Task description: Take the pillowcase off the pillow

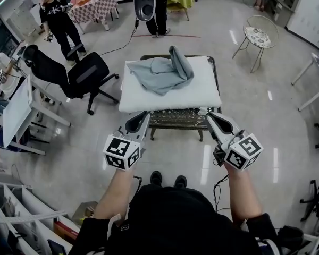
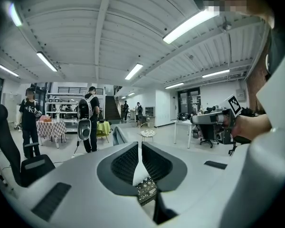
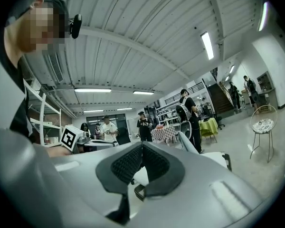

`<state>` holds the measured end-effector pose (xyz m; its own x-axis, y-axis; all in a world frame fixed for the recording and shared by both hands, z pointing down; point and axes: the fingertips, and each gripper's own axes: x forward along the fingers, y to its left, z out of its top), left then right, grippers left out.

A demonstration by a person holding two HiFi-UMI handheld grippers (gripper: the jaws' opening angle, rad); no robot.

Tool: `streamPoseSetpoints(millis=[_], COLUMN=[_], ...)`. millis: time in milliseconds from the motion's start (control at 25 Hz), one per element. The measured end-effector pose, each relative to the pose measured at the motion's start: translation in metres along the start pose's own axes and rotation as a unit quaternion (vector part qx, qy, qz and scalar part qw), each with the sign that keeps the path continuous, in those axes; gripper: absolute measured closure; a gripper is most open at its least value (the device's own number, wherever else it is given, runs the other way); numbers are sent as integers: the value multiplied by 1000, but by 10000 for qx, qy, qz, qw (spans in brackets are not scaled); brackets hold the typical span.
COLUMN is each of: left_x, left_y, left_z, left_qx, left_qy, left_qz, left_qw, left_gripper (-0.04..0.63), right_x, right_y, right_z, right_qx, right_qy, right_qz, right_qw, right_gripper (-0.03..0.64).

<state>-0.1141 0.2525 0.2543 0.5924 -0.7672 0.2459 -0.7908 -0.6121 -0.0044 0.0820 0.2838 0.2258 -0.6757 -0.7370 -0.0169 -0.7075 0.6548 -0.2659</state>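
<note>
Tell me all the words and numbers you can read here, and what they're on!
No text can be read anywhere.
One marker cube and the other marker cube: black-and-white square patterns, not words.
White print on a standing person's black shirt: too small to read.
Small white logo on the wearer's dark top: too small to read.

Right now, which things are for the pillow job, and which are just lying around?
For the job:
white pillow
grey pillowcase, lying crumpled on top of it
left gripper
right gripper

Just lying about:
black office chair
round wire chair
table with checked cloth
</note>
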Motion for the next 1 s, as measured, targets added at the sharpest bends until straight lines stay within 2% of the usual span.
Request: streamPoseSetpoints(millis=[280, 560, 840, 1000], left_x=[-18, -18, -18, -17], left_y=[-2, 29, 34, 31], left_z=[-1, 15, 5, -9], left_qx=[4, -60, -123, -162], left_qy=[-137, -352, -218, -72], left_qz=[-122, -51, -197, -293], left_qw=[9998, 9993, 9995, 9994], left_gripper=[568, 568, 568, 568], right_x=[2, 29, 42, 40], right_y=[19, 46, 46, 42], right_z=[19, 19, 11, -4], right_qx=[116, -216, -298, -180], right_qy=[-619, -357, -143, -36], right_qz=[-282, -311, -447, -552], right_qw=[9976, 9986, 9985, 9983], right_gripper=[607, 607, 609, 609])
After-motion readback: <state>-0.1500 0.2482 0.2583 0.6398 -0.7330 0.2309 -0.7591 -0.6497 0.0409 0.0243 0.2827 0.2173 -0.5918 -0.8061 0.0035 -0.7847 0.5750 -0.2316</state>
